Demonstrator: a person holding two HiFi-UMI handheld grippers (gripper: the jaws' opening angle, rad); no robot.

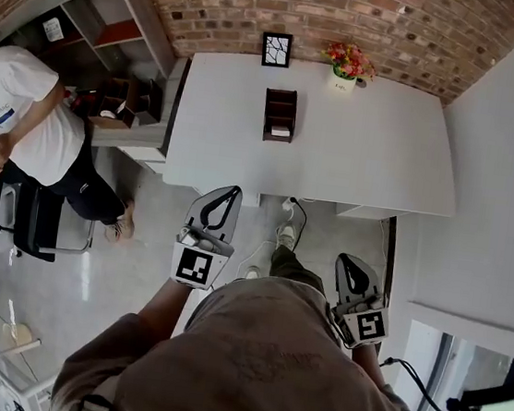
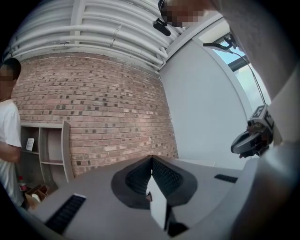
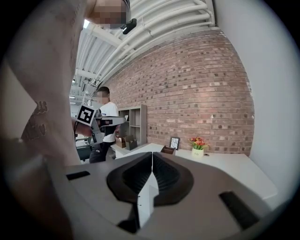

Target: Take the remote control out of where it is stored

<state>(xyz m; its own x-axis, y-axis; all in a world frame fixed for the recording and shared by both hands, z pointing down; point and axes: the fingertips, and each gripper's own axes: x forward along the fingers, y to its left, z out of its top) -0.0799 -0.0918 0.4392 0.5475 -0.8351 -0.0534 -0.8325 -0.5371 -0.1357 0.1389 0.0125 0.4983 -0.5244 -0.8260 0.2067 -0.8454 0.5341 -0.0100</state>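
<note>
A dark brown organizer box [image 1: 279, 112] stands on the white table [image 1: 365, 157], toward its far side; it also shows small in the right gripper view as the organizer box [image 3: 167, 150]. Something pale lies in its front compartment [image 1: 281, 131]; I cannot tell whether that is the remote. Both grippers hang in the air short of the table's near edge. My left gripper [image 1: 233, 191] is shut and empty, as the left gripper [image 2: 151, 159] shows in its own view. My right gripper [image 1: 344, 258] sits lower right, and the right gripper [image 3: 152, 154] is shut with nothing in it.
A picture frame [image 1: 276, 49] and a flower pot [image 1: 346, 71] stand at the table's back by the brick wall. To the left are a shelf unit [image 1: 120, 34], a person in a white shirt [image 1: 22, 115] and a chair [image 1: 37, 219].
</note>
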